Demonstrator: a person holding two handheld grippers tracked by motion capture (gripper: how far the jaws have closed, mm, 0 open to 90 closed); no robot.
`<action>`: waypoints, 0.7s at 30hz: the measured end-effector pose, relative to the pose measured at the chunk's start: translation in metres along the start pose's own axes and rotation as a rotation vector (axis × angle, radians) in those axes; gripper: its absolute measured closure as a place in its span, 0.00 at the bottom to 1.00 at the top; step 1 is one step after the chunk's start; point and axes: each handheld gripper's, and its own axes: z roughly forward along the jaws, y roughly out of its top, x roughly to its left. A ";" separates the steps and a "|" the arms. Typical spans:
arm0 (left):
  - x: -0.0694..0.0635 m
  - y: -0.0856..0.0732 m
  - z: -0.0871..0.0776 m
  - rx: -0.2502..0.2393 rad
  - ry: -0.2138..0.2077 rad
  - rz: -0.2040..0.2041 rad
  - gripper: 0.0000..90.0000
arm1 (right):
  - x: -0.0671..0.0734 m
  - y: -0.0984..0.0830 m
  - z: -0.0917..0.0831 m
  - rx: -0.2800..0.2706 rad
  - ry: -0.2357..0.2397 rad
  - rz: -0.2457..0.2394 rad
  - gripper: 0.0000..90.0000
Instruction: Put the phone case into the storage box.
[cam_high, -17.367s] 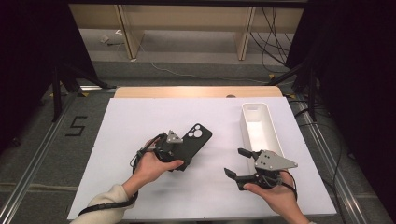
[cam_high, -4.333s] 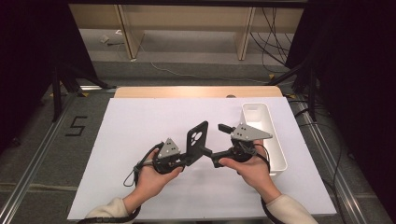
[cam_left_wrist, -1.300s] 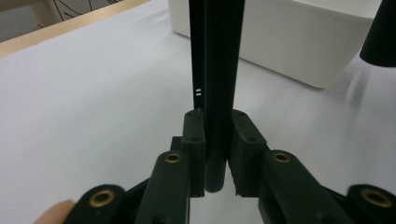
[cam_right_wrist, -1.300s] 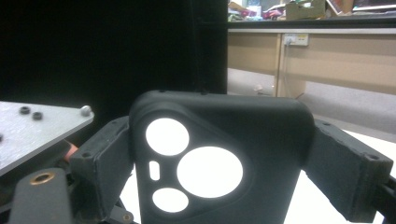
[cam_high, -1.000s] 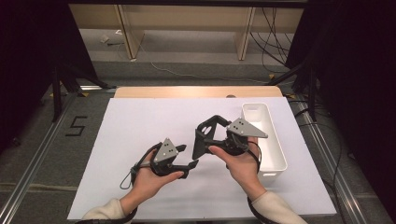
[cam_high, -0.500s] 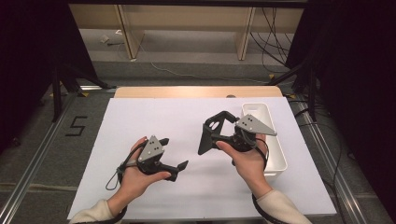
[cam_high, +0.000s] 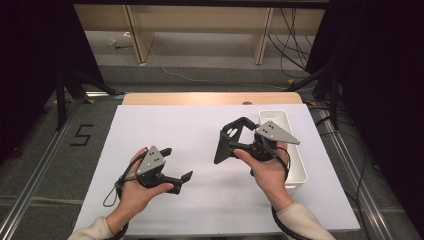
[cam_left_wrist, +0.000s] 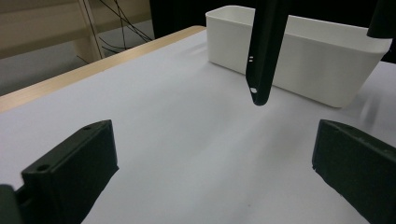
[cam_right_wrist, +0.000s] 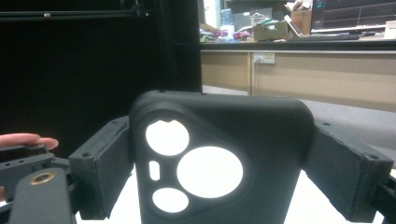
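My left gripper (cam_high: 176, 164) sits low over the white table sheet (cam_high: 200, 135), jaws spread as wide as they go with nothing between them; they have just been opening, and in the left gripper view only bare sheet lies between the two black pads (cam_left_wrist: 74, 163). Moving right, the black phone case (cam_high: 231, 141) hangs in the air above the sheet, tilted on edge, just beside the white bin (cam_high: 295, 165) but not over it yet. My right gripper (cam_high: 239, 146) has it, jaws set fairly wide and clamped on the case's two long sides; the right gripper view shows the back of the phone case (cam_right_wrist: 219, 158) with its camera cutouts squarely between the pads. Step in hand, as I read it: carry the case over to the bin and drop it in. To do that well I should keep the squeeze steady, lift the lower corner clear of the bin's near wall, line the case up with the bin's long axis, lower it inside, then release. Left hand should stay clear.
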 end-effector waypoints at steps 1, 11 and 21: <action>0.000 -0.001 -0.001 -0.001 0.002 -0.001 0.00 | 0.000 0.000 0.000 0.000 -0.001 0.001 0.17; 0.006 -0.005 -0.009 0.005 0.020 -0.004 0.00 | -0.002 0.001 -0.001 0.003 -0.011 -0.001 0.17; 0.012 -0.009 -0.016 0.010 0.035 -0.010 0.00 | -0.008 0.002 -0.002 0.010 -0.030 0.005 0.17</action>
